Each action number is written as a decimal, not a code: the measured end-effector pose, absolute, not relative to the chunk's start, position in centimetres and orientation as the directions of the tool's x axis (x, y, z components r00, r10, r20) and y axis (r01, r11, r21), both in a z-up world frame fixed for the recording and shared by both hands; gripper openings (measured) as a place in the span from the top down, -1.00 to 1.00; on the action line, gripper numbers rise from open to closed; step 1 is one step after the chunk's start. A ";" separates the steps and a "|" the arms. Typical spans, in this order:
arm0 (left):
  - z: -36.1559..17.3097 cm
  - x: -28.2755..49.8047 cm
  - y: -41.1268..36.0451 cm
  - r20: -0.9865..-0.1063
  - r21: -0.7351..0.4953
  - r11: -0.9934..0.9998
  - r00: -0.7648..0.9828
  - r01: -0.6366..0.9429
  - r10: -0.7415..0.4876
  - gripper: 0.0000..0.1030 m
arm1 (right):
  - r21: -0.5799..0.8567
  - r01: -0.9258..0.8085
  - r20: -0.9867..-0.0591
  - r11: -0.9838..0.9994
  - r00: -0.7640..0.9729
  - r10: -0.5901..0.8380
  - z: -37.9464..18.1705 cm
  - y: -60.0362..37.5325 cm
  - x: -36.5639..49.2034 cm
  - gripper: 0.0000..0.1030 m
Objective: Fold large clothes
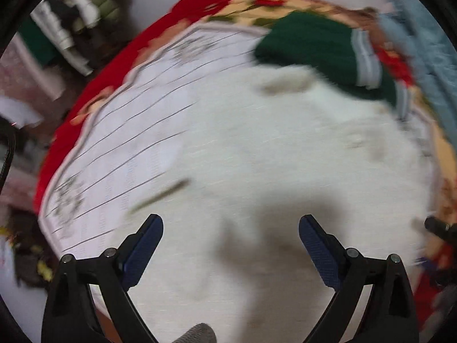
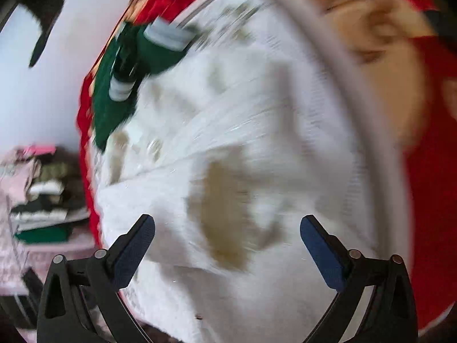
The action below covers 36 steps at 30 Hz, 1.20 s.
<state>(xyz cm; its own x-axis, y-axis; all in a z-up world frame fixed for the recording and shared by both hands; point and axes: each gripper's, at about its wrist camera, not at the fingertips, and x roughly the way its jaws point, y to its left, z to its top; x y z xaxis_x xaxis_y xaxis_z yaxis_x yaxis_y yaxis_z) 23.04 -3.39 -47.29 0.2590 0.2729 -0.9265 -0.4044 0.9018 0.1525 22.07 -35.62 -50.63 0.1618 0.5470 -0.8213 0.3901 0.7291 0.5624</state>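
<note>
Both pictures are blurry, and no words or labels can be read anywhere.

In the left wrist view, the left gripper (image 1: 230, 228) is at the bottom of the frame. Its two blue pads (image 1: 142, 250) are spread wide, with nothing between them. Under it, filling the middle of the frame, lies a big white garment (image 1: 257, 157) with faint tan marks. It lies on a pale striped sheet (image 1: 148, 108). A folded green garment (image 1: 317, 48) with grey bands sits at the upper right, touching the white one's far edge. A red blanket (image 1: 160, 37) with flowers shows around the sheet. At the upper left is a stack of folded clothes (image 1: 71, 23). At the far right is some blue-grey cloth (image 1: 422, 57).

The right wrist view shows the right gripper (image 2: 227, 227) at the bottom, also spread wide and holding nothing. Here the white garment (image 2: 242, 143) shows a big tan patch (image 2: 225, 214) in the lower middle, which the other view does not show this clearly. The green garment (image 2: 120, 91) sits at the upper left. The clothes stack (image 2: 45, 200) is at the lower left. A dark shape hangs at the top left; I cannot tell what it is.
</note>
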 end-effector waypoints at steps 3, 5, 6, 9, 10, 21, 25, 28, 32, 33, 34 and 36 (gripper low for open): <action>-49.2 21.1 -0.2 -0.934 0.196 0.875 0.188 -0.443 0.304 -0.89 | 0.534 0.335 -0.830 0.776 0.033 0.557 -53.3 -31.9 24.0 0.87; -50.1 19.8 1.2 -0.937 0.219 0.864 0.148 -0.454 0.315 -0.89 | 0.460 0.305 -0.885 0.834 0.075 0.460 -52.3 -31.3 24.8 0.89; -50.4 19.3 1.6 -0.940 0.223 0.862 0.133 -0.456 0.314 -0.89 | 0.432 0.300 -0.902 0.851 0.115 0.417 -51.2 -31.5 24.9 0.89; -51.1 17.6 2.4 -0.949 0.223 0.861 0.101 -0.456 0.300 -0.89 | 0.333 0.319 -0.940 0.888 0.191 0.284 -48.9 -33.0 25.9 0.89; -51.1 17.2 2.4 -0.951 0.222 0.864 0.095 -0.452 0.294 -0.89 | 0.274 0.313 -0.960 0.909 0.150 0.237 -49.5 -32.9 26.3 0.88; -50.7 18.3 -2.3 -0.967 0.159 0.942 0.146 -0.297 0.209 -0.89 | 0.195 0.516 -0.978 0.834 0.035 0.207 -47.6 -37.6 15.7 -0.08; -51.5 20.4 -6.6 -0.963 0.141 0.967 0.197 -0.213 0.184 -0.89 | 0.162 0.486 -0.979 0.859 -0.029 0.201 -50.2 -38.4 15.0 -0.08; -52.5 21.7 -9.2 -0.955 0.164 0.970 0.219 -0.179 0.201 -0.89 | 0.158 0.371 -0.983 0.915 -0.032 0.183 -51.8 -36.8 17.8 -0.08; -54.3 22.6 -11.4 -0.933 0.262 0.952 0.210 -0.159 0.292 -0.89 | 0.064 0.213 -0.997 0.975 0.053 0.053 -52.4 -34.8 21.8 0.84; -54.8 22.6 -11.5 -0.928 0.284 0.945 0.203 -0.162 0.313 -0.89 | 0.078 0.272 -0.997 0.959 0.013 0.078 -53.9 -35.9 22.1 0.84; -55.0 22.7 -11.9 -0.920 0.313 0.935 0.193 -0.166 0.342 -0.89 | 0.104 0.322 -0.992 0.941 -0.030 0.120 -55.2 -36.6 22.3 0.84; -55.0 22.5 -12.5 -0.904 0.358 0.914 0.172 -0.194 0.391 -0.89 | 0.163 0.343 -0.977 0.925 -0.072 0.199 -56.5 -37.6 22.8 0.82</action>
<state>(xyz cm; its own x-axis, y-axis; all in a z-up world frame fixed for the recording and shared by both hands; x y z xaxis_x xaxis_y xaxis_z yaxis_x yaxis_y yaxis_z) 22.49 -12.50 -55.02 0.1719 0.3905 -0.9044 -0.1938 0.9135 0.3576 22.79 -37.57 -56.48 -0.0723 0.1993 -0.9773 0.3432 0.9250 0.1633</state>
